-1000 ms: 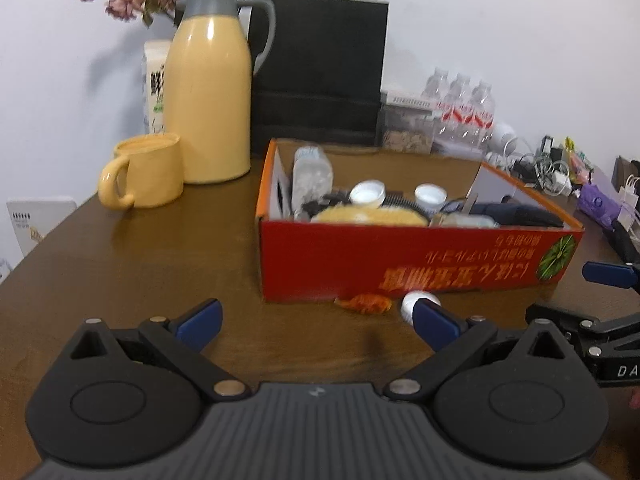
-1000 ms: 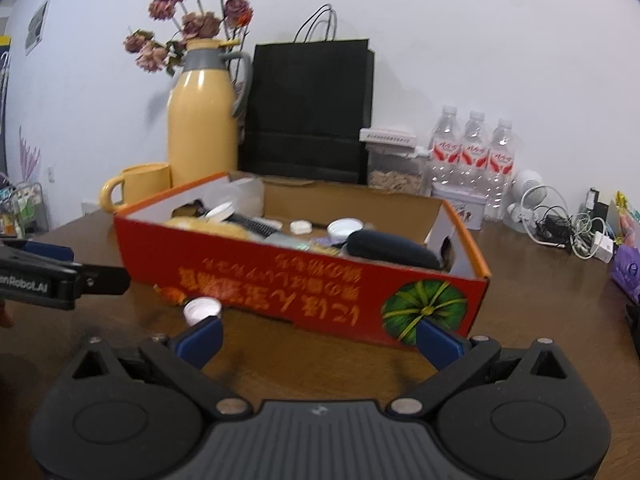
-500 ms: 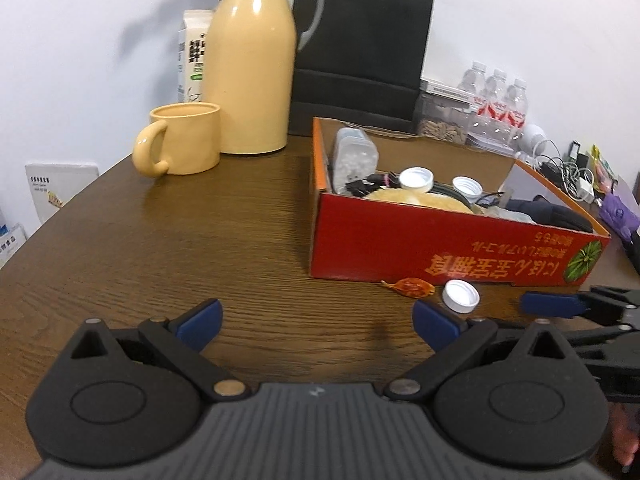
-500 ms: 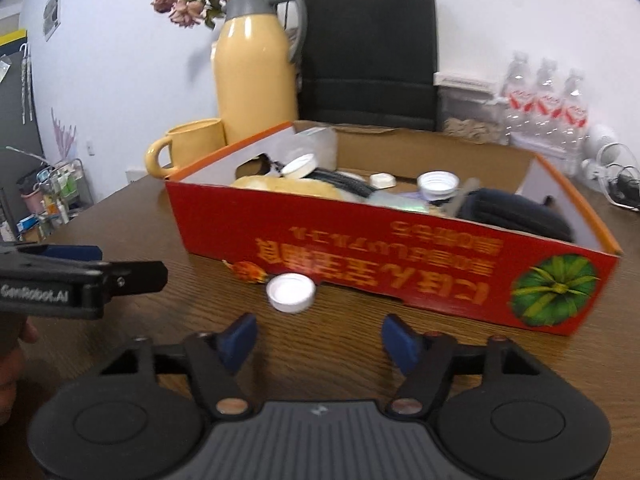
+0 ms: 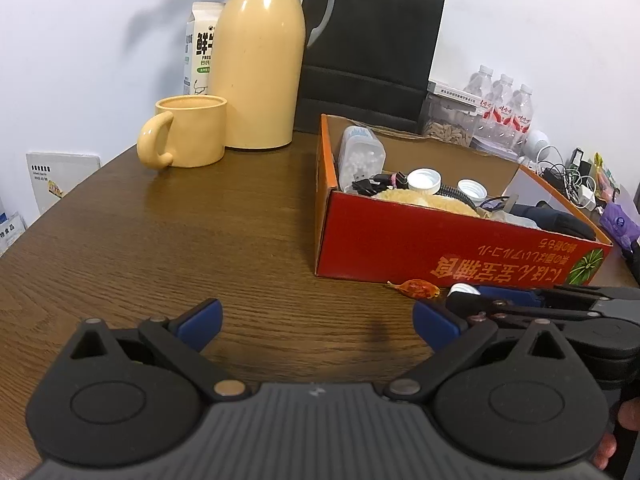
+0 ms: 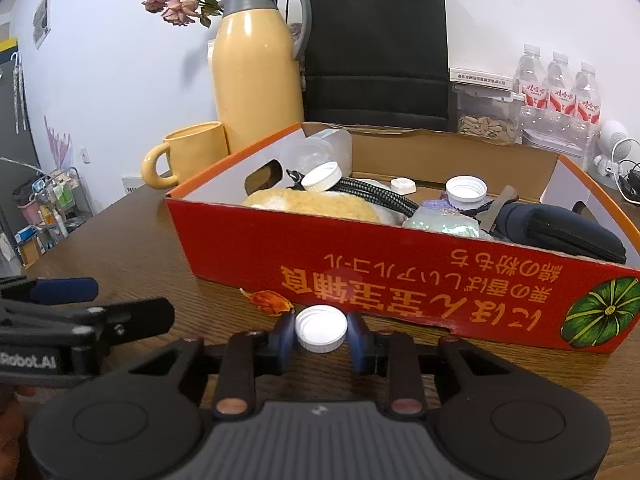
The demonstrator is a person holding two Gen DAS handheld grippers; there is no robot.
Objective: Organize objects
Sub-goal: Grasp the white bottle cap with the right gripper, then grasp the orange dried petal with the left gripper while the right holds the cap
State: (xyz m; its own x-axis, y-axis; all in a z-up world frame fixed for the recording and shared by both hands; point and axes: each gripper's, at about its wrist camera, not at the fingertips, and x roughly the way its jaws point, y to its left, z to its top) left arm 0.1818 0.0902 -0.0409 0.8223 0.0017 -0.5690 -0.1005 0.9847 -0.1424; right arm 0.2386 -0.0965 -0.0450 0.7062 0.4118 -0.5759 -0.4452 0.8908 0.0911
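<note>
A white bottle cap [image 6: 321, 329] lies on the wooden table just in front of the red cardboard box [image 6: 400, 264]. My right gripper [image 6: 321, 338] is closing on it, and both blue pads [image 6: 285, 338] touch the cap's sides. In the left wrist view the same cap [image 5: 463, 289] peeks out at the right gripper's tip [image 5: 480, 300], beside the box [image 5: 400, 240]. The left gripper [image 5: 318, 326] stands open over bare table with nothing between its fingers. It also shows at the left edge of the right wrist view [image 6: 60, 300].
An orange wrapped sweet [image 6: 270, 301] lies left of the cap. The box holds caps, a cable, a yellow sponge and a dark pouch. A yellow mug [image 5: 188, 136], a yellow thermos [image 5: 256, 64], a black paper bag [image 5: 368, 60] and water bottles [image 6: 560, 88] stand behind.
The right gripper moved up to the white cap and narrowed from wide open until its pads met the cap. The left gripper's view rolled slightly; its jaws stayed open.
</note>
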